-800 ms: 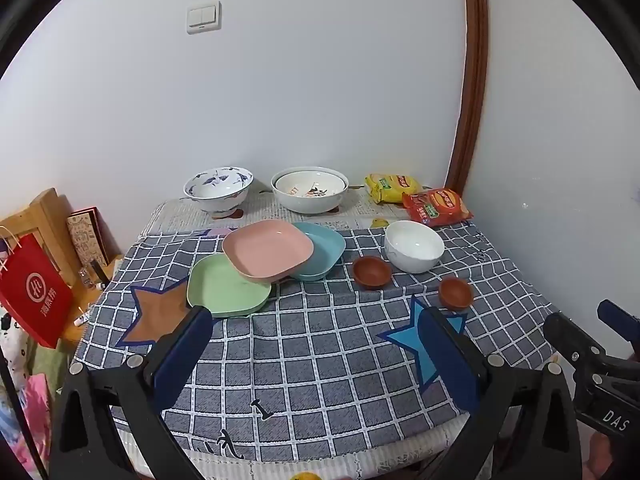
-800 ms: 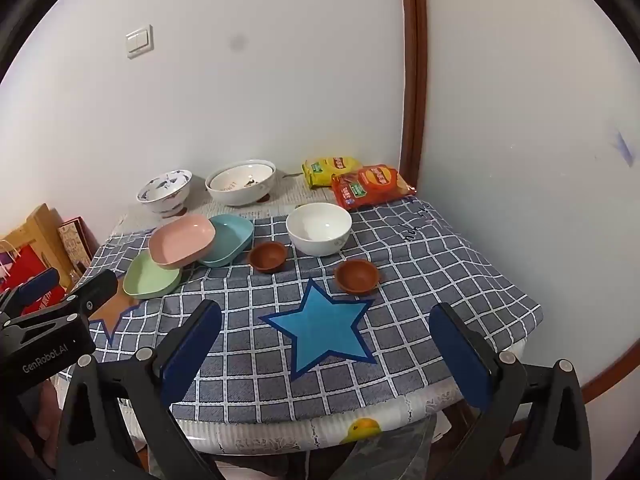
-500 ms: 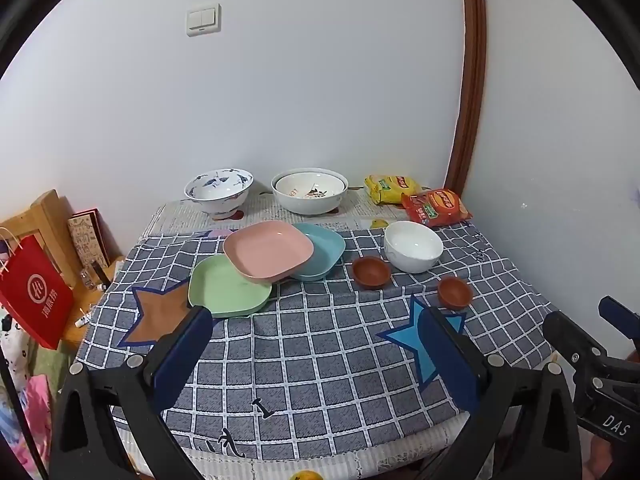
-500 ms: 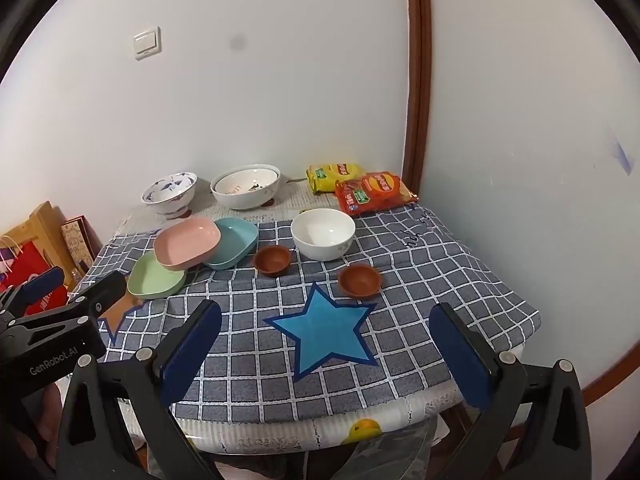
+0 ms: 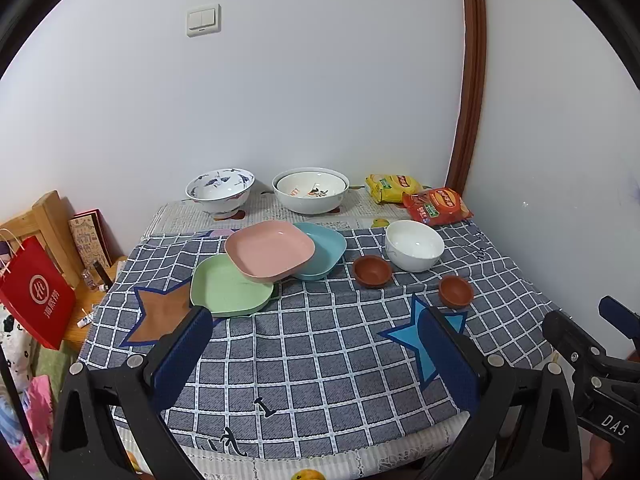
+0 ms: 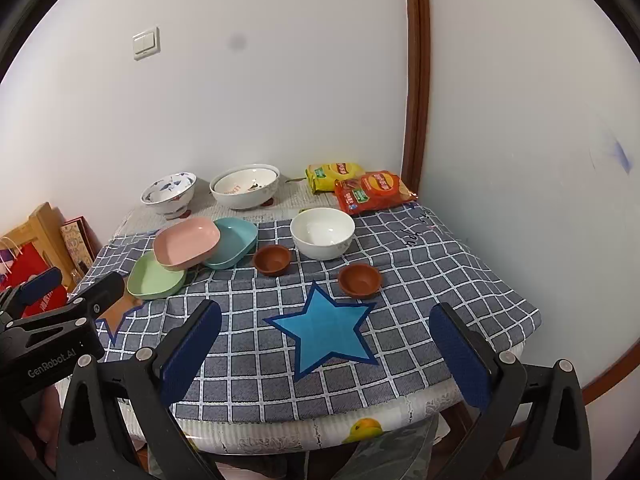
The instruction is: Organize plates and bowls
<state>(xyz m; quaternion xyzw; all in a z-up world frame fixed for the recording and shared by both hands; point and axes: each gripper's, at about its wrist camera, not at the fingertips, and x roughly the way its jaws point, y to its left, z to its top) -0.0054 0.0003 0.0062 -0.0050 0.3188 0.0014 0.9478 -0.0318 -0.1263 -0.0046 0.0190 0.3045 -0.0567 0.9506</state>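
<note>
On the checked cloth a pink plate (image 5: pixel 269 249) rests tilted across a green plate (image 5: pixel 228 290) and a blue plate (image 5: pixel 324 248). To their right stand a white bowl (image 5: pixel 414 245) and two small brown bowls (image 5: pixel 372 271) (image 5: pixel 455 290). At the back sit a blue-patterned bowl (image 5: pixel 220 190) and a large white bowl (image 5: pixel 310 189). My left gripper (image 5: pixel 316 350) hangs open over the near cloth, empty. My right gripper (image 6: pixel 326 342) is open too, above the blue star (image 6: pixel 326 332), nothing between its fingers. Right view shows the pink plate (image 6: pixel 186 242), white bowl (image 6: pixel 322 232).
Yellow (image 5: pixel 390 187) and red (image 5: pixel 436 206) snack packets lie at the back right by the wall corner. A red paper bag (image 5: pixel 34 294) and a wooden shelf (image 5: pixel 50 220) stand left of the table. The table's near edge (image 6: pixel 320 428) lies under both grippers.
Both views have shifted slightly; the dishes sit a little differently in the frames. Nothing on the table has moved and both grippers have stayed open.
</note>
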